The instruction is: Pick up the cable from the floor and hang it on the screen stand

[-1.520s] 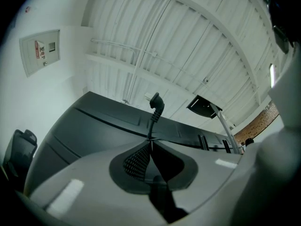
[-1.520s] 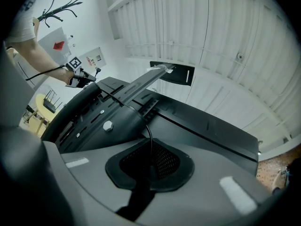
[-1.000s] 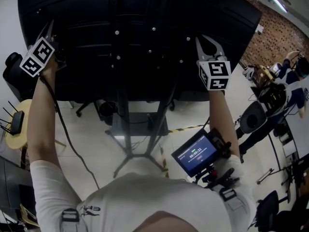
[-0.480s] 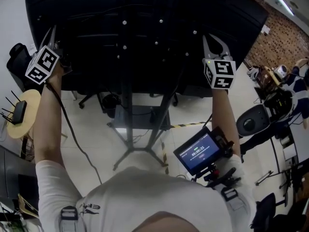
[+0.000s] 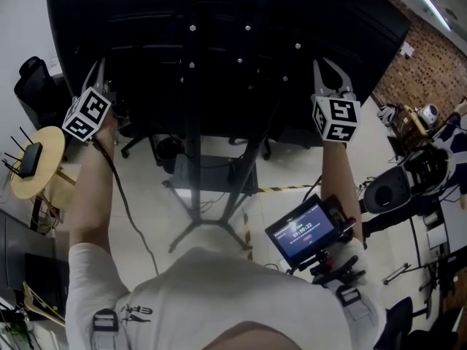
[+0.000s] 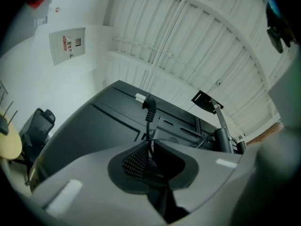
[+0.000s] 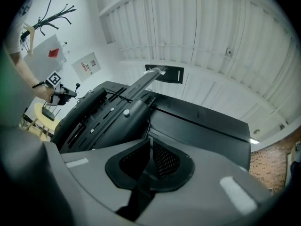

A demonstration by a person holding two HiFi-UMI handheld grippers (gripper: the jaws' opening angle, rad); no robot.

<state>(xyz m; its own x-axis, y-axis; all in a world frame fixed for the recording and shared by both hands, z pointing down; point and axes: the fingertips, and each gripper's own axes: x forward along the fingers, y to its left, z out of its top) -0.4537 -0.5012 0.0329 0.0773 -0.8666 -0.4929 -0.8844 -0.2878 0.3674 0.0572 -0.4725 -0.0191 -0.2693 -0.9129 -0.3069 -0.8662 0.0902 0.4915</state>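
Note:
The back of the black screen fills the top of the head view, on its stand. My left gripper is raised at the screen's left edge, shut on the thin black cable, which trails down along the forearm. In the left gripper view the cable's plug sticks up out of the left gripper, above the screen's top. My right gripper is up at the screen's right part. In its own view the right gripper is shut, and a thin dark strand leaves its tips.
A round wooden table carrying a router and a black chair stand at the left. A small monitor hangs at my chest. Yellow-black tape marks the floor. People and camera gear crowd the right side.
My left gripper has come lower and inward along the screen's left edge, still holding the cable. The right gripper has hardly shifted against the screen.

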